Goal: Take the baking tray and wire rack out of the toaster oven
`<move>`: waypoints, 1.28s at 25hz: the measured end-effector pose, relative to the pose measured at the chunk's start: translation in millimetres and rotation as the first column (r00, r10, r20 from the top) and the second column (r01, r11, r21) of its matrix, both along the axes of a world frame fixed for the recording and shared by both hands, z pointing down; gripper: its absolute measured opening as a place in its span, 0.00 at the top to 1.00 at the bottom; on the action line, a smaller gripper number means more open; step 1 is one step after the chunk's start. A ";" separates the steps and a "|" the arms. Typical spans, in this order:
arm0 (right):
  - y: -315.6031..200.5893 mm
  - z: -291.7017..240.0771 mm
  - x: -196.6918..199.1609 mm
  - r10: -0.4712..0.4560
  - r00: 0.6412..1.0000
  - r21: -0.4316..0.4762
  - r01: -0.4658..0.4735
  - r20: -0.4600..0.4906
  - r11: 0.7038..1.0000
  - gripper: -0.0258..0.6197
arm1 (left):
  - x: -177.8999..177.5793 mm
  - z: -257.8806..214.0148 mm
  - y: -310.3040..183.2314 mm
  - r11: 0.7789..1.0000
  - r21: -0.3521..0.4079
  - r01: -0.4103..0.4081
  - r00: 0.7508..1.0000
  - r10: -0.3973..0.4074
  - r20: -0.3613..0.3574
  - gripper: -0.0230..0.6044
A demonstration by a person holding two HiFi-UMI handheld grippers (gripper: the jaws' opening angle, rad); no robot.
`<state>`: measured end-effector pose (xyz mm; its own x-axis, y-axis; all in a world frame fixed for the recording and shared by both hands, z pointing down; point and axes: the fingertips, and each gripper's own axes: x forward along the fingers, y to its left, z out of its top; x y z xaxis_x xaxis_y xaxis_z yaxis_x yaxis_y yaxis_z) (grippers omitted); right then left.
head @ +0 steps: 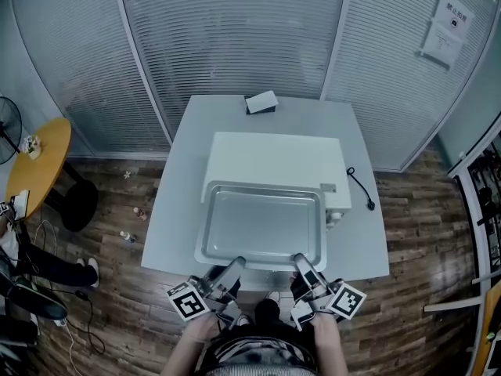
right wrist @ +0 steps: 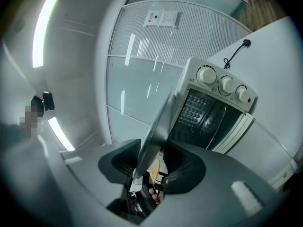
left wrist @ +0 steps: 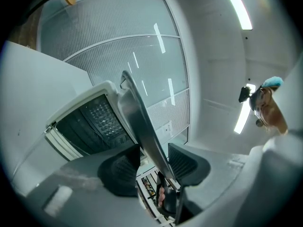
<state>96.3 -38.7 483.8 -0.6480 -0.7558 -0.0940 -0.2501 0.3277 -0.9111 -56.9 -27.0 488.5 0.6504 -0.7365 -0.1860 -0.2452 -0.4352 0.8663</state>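
I hold the tray (head: pixel 262 227) out of the oven (head: pixel 274 153), over its front. Left gripper (head: pixel 236 265) and right gripper (head: pixel 300 260) each clamp the near rim. Judged light, stiff and slick; rim corners grip best. I cannot make out the rack; possibly inside.

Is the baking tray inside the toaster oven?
No, the left claw and right claw hold the baking tray outside the toaster oven.

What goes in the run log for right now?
left gripper: holds baking tray | right gripper: holds baking tray | toaster oven: door open
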 end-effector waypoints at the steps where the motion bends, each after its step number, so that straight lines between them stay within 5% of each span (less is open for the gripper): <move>1: -6.0 -0.6 1.0 0.002 1.000 -0.003 -0.002 0.002 1.000 0.72 | 1.0 -0.8 -5.9 1.000 -0.002 0.002 1.000 -0.002 0.001 0.68; 26: -118.6 -4.0 24.1 -0.085 0.994 -0.003 0.085 -0.071 0.996 0.72 | 29.3 -2.4 -114.8 0.996 0.003 0.095 0.995 -0.095 0.010 0.67; 29: -111.1 -4.3 22.5 -0.128 0.983 0.031 0.134 -0.135 0.991 0.59 | 23.6 -5.3 -117.2 0.989 0.023 0.143 0.988 -0.144 0.051 0.60; 32: -95.7 -2.4 30.5 -0.128 0.956 0.066 0.151 -0.266 0.986 0.56 | 11.6 -4.0 -111.5 0.975 0.053 0.214 0.962 -0.220 0.164 0.53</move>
<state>126.7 -134.4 481.4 -0.7568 -0.6528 0.0322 -0.4207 0.4488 -0.7884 -45.2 -138.5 484.4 0.4996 -0.8585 -0.1151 -0.4776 -0.3839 0.7902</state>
